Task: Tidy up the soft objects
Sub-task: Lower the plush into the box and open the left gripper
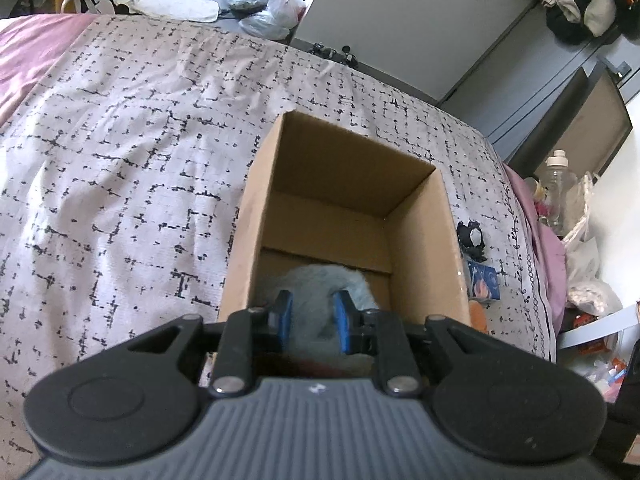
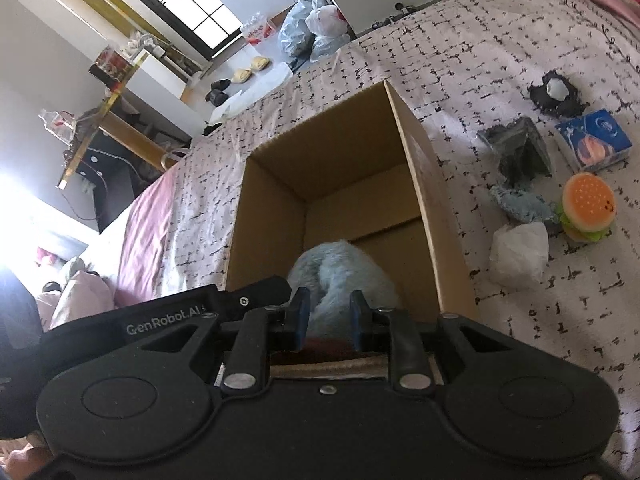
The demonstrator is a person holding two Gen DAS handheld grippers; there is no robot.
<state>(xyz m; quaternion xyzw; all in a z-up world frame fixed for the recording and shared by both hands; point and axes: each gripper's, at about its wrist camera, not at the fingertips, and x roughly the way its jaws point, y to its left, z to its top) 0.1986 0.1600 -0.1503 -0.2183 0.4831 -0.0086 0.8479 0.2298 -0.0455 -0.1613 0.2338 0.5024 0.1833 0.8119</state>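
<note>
An open cardboard box (image 1: 252, 220) (image 2: 424, 184) stands on the patterned bed cover. A light blue fluffy plush (image 1: 320, 280) (image 2: 340, 268) sits inside it. My left gripper (image 1: 311, 316) and my right gripper (image 2: 329, 316) are both at the box's near rim, each with its blue pads on either side of the plush, shut on it. On the bed right of the box lie a burger plush (image 2: 586, 208), a white soft lump (image 2: 518, 258), a blue denim piece (image 2: 520, 204), a grey crumpled item (image 2: 520, 148), a black-and-white item (image 2: 556, 94) and a blue packet (image 2: 592, 144).
The bed cover (image 1: 120, 140) spreads wide to the left of the box. Beyond the bed are plastic bags (image 2: 316, 32) and slippers (image 2: 250, 70) on the floor. A bottle (image 1: 558, 184) and clutter stand by the bed's right side.
</note>
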